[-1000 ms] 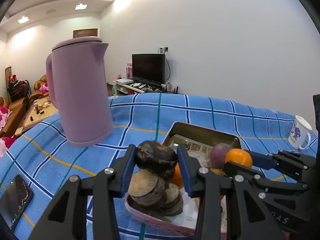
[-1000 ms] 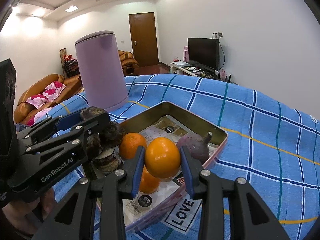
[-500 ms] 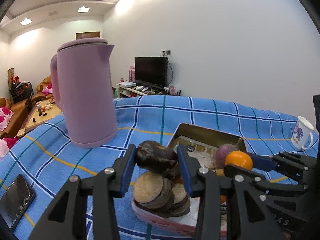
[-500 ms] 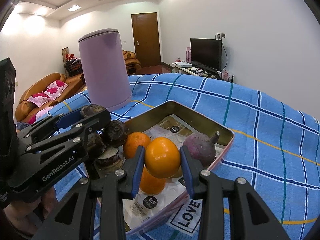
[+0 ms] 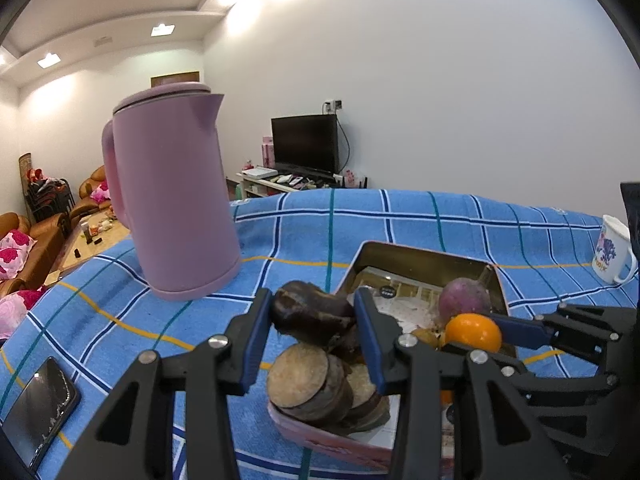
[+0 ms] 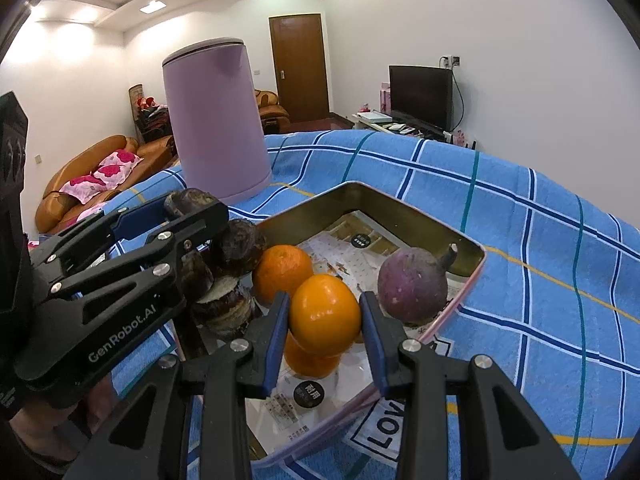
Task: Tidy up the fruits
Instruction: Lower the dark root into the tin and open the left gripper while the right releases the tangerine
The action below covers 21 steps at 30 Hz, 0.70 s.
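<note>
Clamping a dark taro (image 5: 313,314) between the left gripper (image 5: 314,334) jaws and an orange (image 6: 324,314) between the right gripper (image 6: 325,330) jaws, both hovering over the tin (image 6: 404,204) on the table (image 6: 540,240). Judging the taro firm, rough and heavyish, the orange smooth and prone to rolling, so gripping across the widest middle. Showing the mug (image 5: 614,250) and phone (image 5: 40,408) from the left wrist only, the loose oranges (image 6: 282,268) and the person's hand (image 6: 48,432) from the right.

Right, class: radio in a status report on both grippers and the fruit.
Left gripper shut on dark taro piece. Right gripper shut on orange, above tin tray. Purple kettle stands beside, clear.
</note>
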### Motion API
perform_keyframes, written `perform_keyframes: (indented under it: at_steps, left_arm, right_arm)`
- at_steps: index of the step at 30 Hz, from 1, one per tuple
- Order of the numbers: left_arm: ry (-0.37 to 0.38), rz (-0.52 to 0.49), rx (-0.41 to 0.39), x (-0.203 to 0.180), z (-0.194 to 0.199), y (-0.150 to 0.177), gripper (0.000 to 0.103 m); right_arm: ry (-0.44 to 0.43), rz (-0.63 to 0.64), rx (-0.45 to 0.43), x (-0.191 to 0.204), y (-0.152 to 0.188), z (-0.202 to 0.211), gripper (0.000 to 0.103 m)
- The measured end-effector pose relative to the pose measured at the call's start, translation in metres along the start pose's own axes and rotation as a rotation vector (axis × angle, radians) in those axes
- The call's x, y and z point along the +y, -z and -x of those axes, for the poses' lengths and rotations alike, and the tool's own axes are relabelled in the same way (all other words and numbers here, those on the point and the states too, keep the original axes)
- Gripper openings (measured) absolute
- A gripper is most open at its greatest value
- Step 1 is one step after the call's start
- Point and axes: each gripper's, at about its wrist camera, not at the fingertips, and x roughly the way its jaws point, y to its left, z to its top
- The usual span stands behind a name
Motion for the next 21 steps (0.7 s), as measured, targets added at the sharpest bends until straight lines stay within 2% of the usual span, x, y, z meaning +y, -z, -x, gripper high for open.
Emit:
perform_keyframes:
  at_steps: [10, 19, 21]
  left_arm:
    - [0.011, -0.005, -0.006, -0.002, 0.002, 0.001, 0.044]
    - [0.049, 0.006, -0.063, -0.006, 0.015, 0.001, 0.069]
    - [0.050, 0.013, -0.081, -0.005, 0.019, 0.000, 0.074]
  right_arm:
    - [-0.028, 0.000, 0.004, 0.000, 0.001, 0.001, 0.038]
    - [-0.049, 0.035, 0.012, 0.006, 0.005, -0.001, 0.039]
    - [-0.043, 0.039, 0.007, 0.007, 0.006, 0.000, 0.043]
